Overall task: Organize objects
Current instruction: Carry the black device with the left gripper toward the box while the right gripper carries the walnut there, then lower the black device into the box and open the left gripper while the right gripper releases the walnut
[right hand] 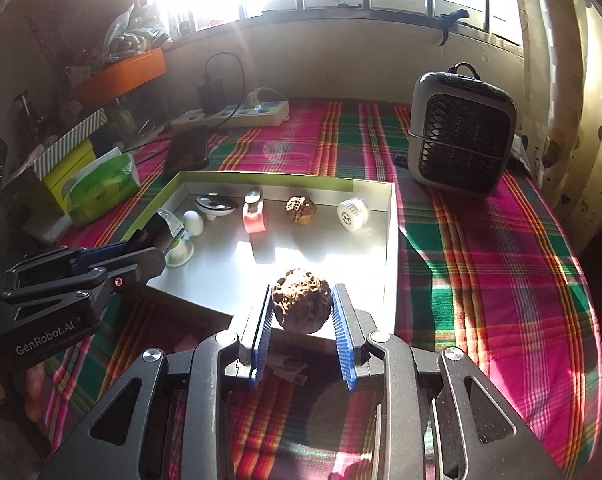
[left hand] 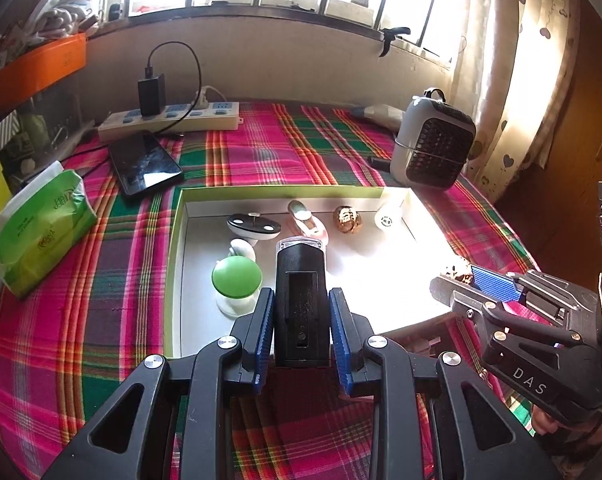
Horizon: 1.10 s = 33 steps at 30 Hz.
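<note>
A shallow white box with a green rim (left hand: 175, 240) (right hand: 389, 232) lies on the plaid cloth. In it stand a black-and-white oval gadget (left hand: 253, 225), a pink clip (left hand: 307, 220), a walnut (left hand: 347, 219) (right hand: 300, 210), a white round cap (left hand: 387, 216) (right hand: 353, 208) and a green-topped piece (left hand: 236, 278). My left gripper (left hand: 301, 320) is shut on a black bike light (left hand: 300, 296) above the box's near part. My right gripper (right hand: 301, 316) is shut on a second walnut (right hand: 301, 304) over the box's near edge; it also shows in the left wrist view (left hand: 457, 272).
A small grey fan heater (right hand: 461, 136) stands at the back right. A phone (left hand: 145, 162) and a power strip (left hand: 169, 118) lie at the back left. A green tissue pack (left hand: 41, 228) lies left of the box. Cluttered shelves with an orange box (left hand: 33, 68) fill the left.
</note>
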Motion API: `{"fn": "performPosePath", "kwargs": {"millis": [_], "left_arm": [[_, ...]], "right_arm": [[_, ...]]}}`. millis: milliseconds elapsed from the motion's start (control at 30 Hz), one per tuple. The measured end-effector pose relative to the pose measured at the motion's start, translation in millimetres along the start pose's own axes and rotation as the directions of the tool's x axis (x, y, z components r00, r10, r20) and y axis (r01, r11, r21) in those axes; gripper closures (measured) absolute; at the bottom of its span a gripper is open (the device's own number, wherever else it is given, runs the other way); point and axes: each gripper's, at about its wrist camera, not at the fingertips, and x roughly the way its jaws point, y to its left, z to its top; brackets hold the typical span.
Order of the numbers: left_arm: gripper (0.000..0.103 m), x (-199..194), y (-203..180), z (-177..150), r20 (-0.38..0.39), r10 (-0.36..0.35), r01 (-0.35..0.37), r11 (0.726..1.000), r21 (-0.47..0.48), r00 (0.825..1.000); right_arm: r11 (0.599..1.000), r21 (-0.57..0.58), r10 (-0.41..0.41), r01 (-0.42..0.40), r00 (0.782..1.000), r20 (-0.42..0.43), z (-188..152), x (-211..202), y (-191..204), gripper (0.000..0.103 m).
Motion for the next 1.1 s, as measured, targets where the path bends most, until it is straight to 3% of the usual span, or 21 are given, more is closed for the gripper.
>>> {"fn": "performPosePath", "kwargs": {"millis": [467, 1100], "left_arm": [[0.078, 34, 2, 18, -0.037, 0.045, -0.044, 0.999, 0.019, 0.998], [0.078, 59, -6, 24, -0.072, 0.053, -0.05, 0.998, 0.043, 0.996]], "right_arm": [[1.0, 0.003, -0.023, 0.023, 0.998, -0.06, 34, 47, -22, 0.072], [1.0, -0.017, -0.007, 0.005, 0.993, -0.114, 36, 71, -25, 0.072]]}}
